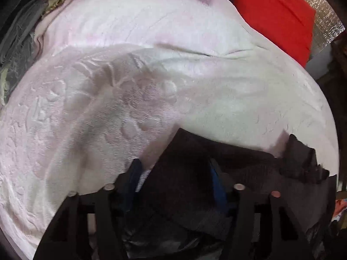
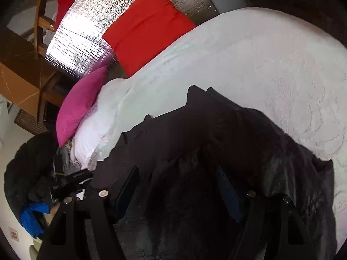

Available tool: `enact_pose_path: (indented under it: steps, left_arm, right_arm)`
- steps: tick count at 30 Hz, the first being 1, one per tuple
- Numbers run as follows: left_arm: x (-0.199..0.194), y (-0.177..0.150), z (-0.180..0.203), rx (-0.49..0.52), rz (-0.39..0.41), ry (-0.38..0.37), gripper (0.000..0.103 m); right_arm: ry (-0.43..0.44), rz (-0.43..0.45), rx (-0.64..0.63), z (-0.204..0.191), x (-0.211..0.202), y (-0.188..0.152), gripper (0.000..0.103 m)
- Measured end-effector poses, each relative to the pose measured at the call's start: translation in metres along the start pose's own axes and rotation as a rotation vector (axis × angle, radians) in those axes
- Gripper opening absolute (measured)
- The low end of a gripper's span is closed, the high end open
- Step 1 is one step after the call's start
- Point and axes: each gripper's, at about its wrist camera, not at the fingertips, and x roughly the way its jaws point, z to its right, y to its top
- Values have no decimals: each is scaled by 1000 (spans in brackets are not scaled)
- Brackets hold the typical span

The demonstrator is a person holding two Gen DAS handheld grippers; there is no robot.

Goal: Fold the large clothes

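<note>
A dark, fuzzy garment lies on the pale pink embossed bedspread, at the near edge of the left wrist view. My left gripper points steeply down over it. Dark cloth rises between its blue pads, and a sliver of white shows beside the left pad, so the jaws stand apart around the cloth. In the right wrist view the same garment spreads over the bedspread. My right gripper is wide open above it, with the cloth lying loose between the fingers.
A red pillow and a magenta pillow lie at the head of the bed, against a silver foil sheet. Grey clothes are bunched at the bed's left side. Dark and blue clothes are heaped on the floor by wooden furniture.
</note>
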Motion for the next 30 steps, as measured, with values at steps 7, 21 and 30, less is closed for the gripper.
enact_pose_path:
  steps: [7,21,30]
  left_arm:
    - [-2,-11,3,26,37,-29,72]
    - [-35,-1,14,15,205,40,11]
    - [-66,-42,14,62,251,5,62]
  right_arm:
    - [24,-16,51,10,0,8,76]
    - [72,-2,153,35,-11,14,75]
    - [159,28,201,51,-38,27,76]
